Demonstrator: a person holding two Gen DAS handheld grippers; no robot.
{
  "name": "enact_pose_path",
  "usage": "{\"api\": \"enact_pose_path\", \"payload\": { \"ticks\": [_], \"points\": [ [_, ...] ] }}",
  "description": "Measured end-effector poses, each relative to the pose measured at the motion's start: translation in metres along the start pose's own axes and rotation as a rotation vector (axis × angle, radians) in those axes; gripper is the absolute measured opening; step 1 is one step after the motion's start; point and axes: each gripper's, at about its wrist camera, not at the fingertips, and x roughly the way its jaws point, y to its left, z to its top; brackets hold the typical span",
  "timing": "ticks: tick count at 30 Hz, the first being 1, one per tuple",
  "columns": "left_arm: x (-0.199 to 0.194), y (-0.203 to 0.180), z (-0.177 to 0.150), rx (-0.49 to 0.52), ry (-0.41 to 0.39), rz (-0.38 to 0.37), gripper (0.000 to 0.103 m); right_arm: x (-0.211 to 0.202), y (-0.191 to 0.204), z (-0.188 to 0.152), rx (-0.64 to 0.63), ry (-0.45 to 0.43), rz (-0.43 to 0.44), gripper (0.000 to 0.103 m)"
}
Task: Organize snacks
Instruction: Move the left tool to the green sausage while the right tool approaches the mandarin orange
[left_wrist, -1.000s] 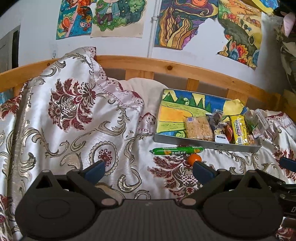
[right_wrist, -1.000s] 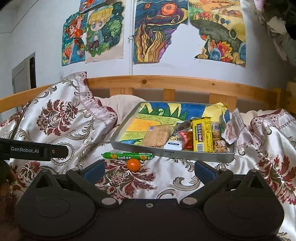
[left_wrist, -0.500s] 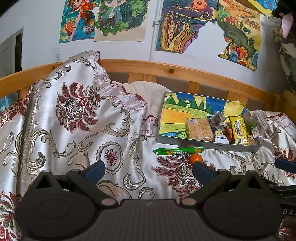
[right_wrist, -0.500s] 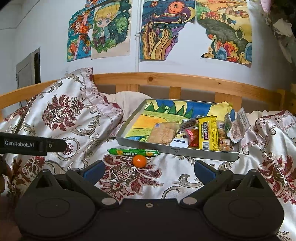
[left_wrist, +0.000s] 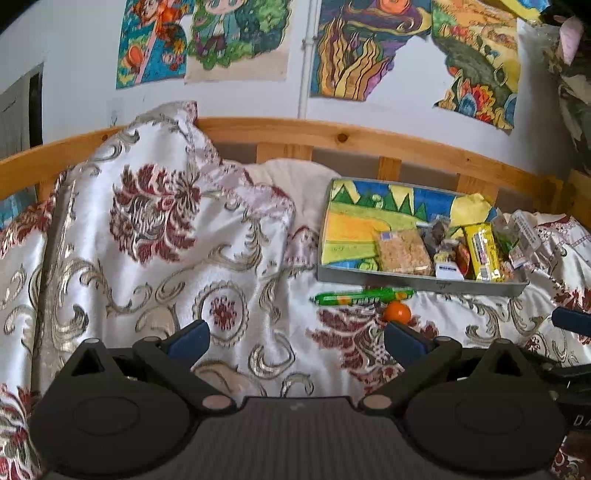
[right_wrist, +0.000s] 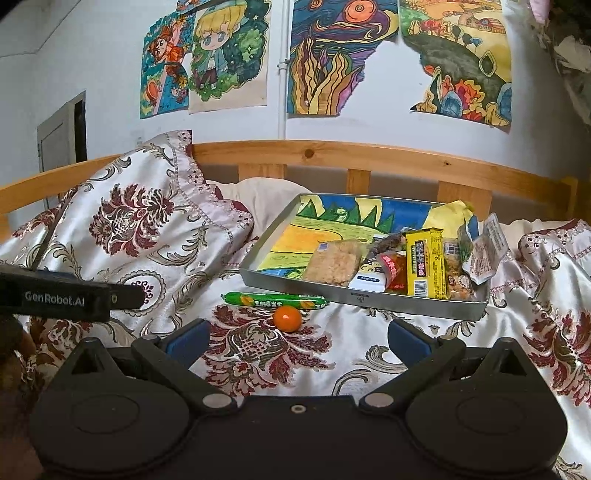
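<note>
Two claws hover low over a bed covered in a floral satin bedspread (right_wrist: 140, 229), and both are spread wide with nothing between their blue-padded fingers: the left claw (left_wrist: 295, 338) faces a stretch of bare bedspread, while the right claw (right_wrist: 297, 339) points toward the loose snacks. A metal tray (right_wrist: 358, 295) with a bright painted landscape on its floor rests on the bedspread in front of the wooden bed rail (right_wrist: 332, 151). Several snacks are bunched in the tray's right half: a clear pack of pale crispy cake (right_wrist: 334, 262), a small white packet (right_wrist: 369, 278), a red wrapper (right_wrist: 393, 267), a yellow bar (right_wrist: 424, 266), and a clear packet (right_wrist: 484, 254) leaning over the right rim. Outside the tray, just beside its front wall, lies a green sausage stick (right_wrist: 275, 300), and a small orange ball-shaped snack (right_wrist: 287, 318) sits touching or almost touching the stick's near side. Colourful drawings (right_wrist: 207, 59) hang on the white wall above the rail.
</note>
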Motion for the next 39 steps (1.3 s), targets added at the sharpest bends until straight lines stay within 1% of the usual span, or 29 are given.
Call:
{"api": "enact_pose_path", "payload": {
  "ticks": [4, 11, 16, 22, 25, 28, 30, 32, 35, 37, 39],
  "points": [
    [0.005, -0.002, 0.002, 0.02, -0.001, 0.005, 0.102, 0.003, -0.002, 0.0, 0.012, 0.011, 0.005, 0.102],
    [0.027, 0.001, 0.0, 0.035, 0.062, -0.009, 0.102, 0.016, -0.006, -0.004, 0.021, 0.05, 0.015, 0.102],
    [0.039, 0.007, 0.0, 0.027, 0.084, -0.018, 0.102, 0.031, -0.012, -0.007, 0.03, 0.084, 0.006, 0.102],
    [0.055, 0.011, 0.004, 0.073, 0.11, -0.008, 0.102, 0.054, -0.017, -0.006, 0.014, 0.104, 0.004, 0.102],
    [0.063, 0.017, 0.005, 0.051, 0.125, -0.022, 0.102, 0.071, -0.018, -0.004, -0.006, 0.084, 0.017, 0.102],
    [0.073, 0.022, 0.007, 0.007, 0.148, -0.021, 0.102, 0.094, -0.019, -0.001, -0.046, 0.068, 0.029, 0.102],
    [0.08, 0.023, 0.01, -0.001, 0.161, -0.022, 0.102, 0.109, -0.021, 0.003, -0.066, 0.066, 0.027, 0.102],
    [0.087, 0.022, 0.016, 0.02, 0.167, -0.029, 0.102, 0.123, -0.024, 0.005, -0.076, 0.074, 0.022, 0.102],
    [0.098, 0.017, 0.025, 0.091, 0.171, -0.045, 0.102, 0.142, -0.028, 0.005, -0.093, 0.101, 0.035, 0.102],
    [0.106, 0.013, 0.031, 0.127, 0.181, -0.066, 0.102, 0.151, -0.03, 0.005, -0.103, 0.121, 0.082, 0.102],
    [0.117, 0.01, 0.034, 0.135, 0.197, -0.08, 0.102, 0.158, -0.029, 0.006, -0.115, 0.136, 0.131, 0.102]
  ]
}}
